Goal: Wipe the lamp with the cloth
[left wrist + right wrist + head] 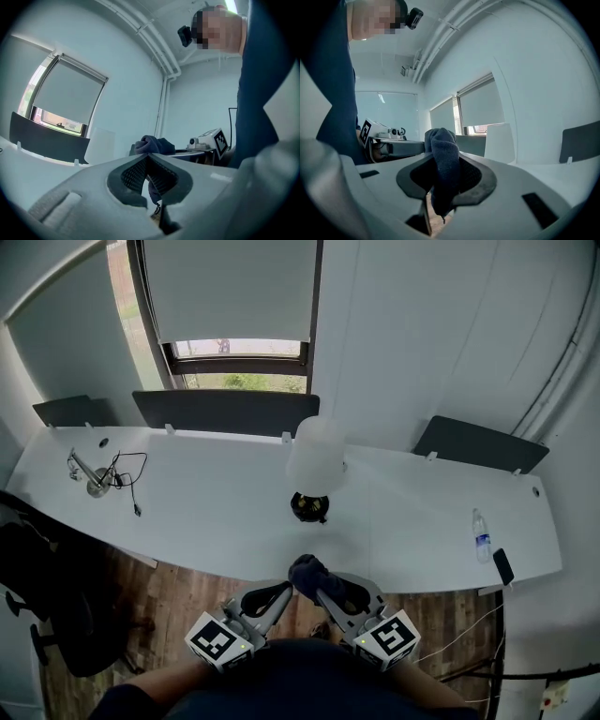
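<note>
The lamp stands mid-desk, with a white shade (318, 456) over a black base (309, 507); its shade also shows in the left gripper view (101, 144) and the right gripper view (499, 140). Both grippers hang below the desk's front edge, close to the person's body. My right gripper (323, 589) is shut on a dark blue cloth (307, 571), which bunches above its pads and hangs below them (443, 164). My left gripper (285, 591) is shut, its pads meeting at the tip. The cloth (152, 144) sits right at that tip, and I see none of it between the pads.
A long white desk (216, 512) carries a water bottle (481, 536) and a phone (503, 566) at the right, and a metal fitting with a black cable (98, 476) at the left. Dark panels (225, 409) line its back. A black chair (47, 592) stands on the wooden floor.
</note>
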